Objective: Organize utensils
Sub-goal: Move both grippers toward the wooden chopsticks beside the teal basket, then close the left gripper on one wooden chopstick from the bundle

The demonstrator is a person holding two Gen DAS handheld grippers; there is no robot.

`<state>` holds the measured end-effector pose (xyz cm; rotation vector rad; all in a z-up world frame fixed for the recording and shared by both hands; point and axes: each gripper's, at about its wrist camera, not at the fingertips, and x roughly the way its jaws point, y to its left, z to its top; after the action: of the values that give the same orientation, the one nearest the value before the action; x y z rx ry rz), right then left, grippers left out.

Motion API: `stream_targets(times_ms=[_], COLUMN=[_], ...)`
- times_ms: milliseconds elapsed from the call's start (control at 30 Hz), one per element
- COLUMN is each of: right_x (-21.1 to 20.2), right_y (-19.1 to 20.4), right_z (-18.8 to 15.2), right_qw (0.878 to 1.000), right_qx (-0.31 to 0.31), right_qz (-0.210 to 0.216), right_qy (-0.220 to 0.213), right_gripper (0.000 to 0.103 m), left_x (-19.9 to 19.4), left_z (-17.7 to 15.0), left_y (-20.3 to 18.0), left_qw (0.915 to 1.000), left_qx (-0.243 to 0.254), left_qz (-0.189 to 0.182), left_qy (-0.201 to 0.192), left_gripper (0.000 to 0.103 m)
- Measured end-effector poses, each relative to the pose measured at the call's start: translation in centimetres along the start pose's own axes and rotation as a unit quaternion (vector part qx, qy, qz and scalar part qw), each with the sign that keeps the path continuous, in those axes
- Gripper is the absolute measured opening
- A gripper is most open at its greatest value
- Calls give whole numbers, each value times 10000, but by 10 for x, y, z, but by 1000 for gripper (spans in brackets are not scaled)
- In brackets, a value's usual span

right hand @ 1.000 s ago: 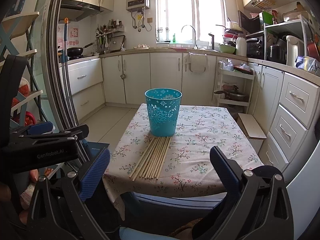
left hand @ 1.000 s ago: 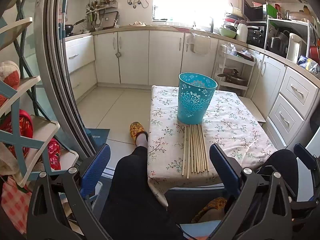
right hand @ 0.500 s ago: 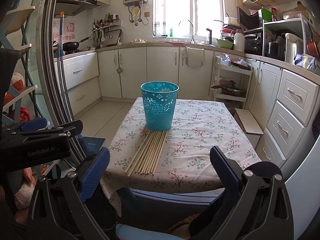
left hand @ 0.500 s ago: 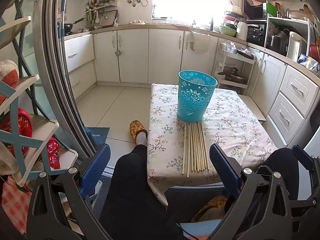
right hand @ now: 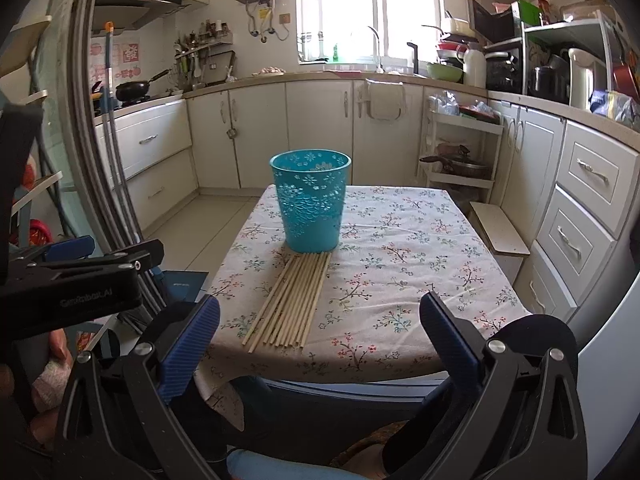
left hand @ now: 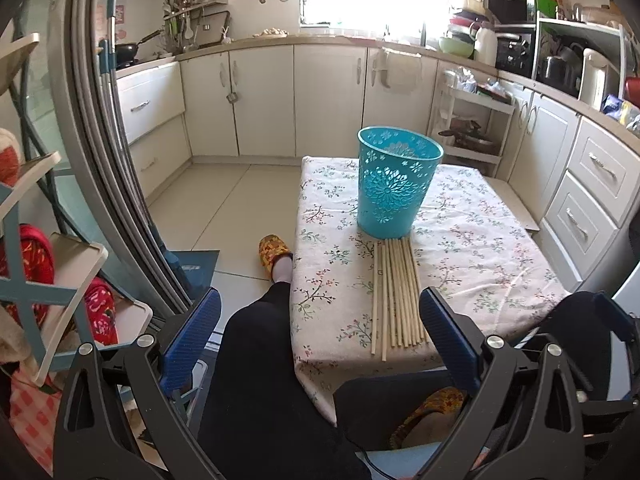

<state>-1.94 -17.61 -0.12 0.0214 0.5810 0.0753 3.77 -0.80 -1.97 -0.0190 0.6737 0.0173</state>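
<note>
— Both claws, left claw (left hand: 320,332) and right claw (right hand: 320,332), are held spread wide and empty, short of the floral-clothed worktop (right hand: 420,264).

— Nothing is gripped yet: pale wooden chopsticks (right hand: 290,306) lie bundled against the perforated teal plastic bin (right hand: 311,200). Approach is judged under way; one stick must be pinched next.

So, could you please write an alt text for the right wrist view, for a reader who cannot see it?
A row of wooden chopsticks lies flat on a table with a floral tablecloth, their far ends at the base of an upright turquoise basket. The open right gripper hangs before the table's near edge, holding nothing. The left gripper shows at the left edge, in a kitchen.
</note>
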Motion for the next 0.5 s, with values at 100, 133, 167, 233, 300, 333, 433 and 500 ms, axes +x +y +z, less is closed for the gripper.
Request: stream_targets(times_ms=[100, 133, 167, 233, 300, 333, 433, 500], right_x=[10, 17, 22, 31, 47, 53, 74, 86], right_y=[-6, -10, -13, -16, -23, -24, -28, -30], right_z=[-1, 0, -1, 0, -1, -1, -5, -8], right_qw=[9999, 9998, 9997, 9991, 9984, 9982, 9962, 9960], right_qx=[-17, 12, 17, 3, 72, 99, 31, 67], right_qz=[-102, -129, -145, -193, -185, -173, -220, -156], right_qy=[114, 166, 189, 372, 526, 562, 839, 880], right_gripper=[96, 96, 96, 96, 96, 96, 96, 95], left_x=[26, 33, 44, 63, 84, 93, 132, 162], left_z=[5, 7, 8, 11, 14, 14, 12, 9], left_y=[-3, -3, -5, -8, -12, -16, -25, -30], left_qw=[9998, 9997, 9996, 9991, 9988, 9986, 9961, 9932], left_qx=[46, -14, 19, 1, 110, 122, 103, 77], left_qz=[-7, -77, -86, -168, -155, -200, -300, -298], left_qy=[201, 215, 282, 396, 450, 479, 828, 1127], left_gripper=[95, 95, 95, 95, 95, 95, 95, 95])
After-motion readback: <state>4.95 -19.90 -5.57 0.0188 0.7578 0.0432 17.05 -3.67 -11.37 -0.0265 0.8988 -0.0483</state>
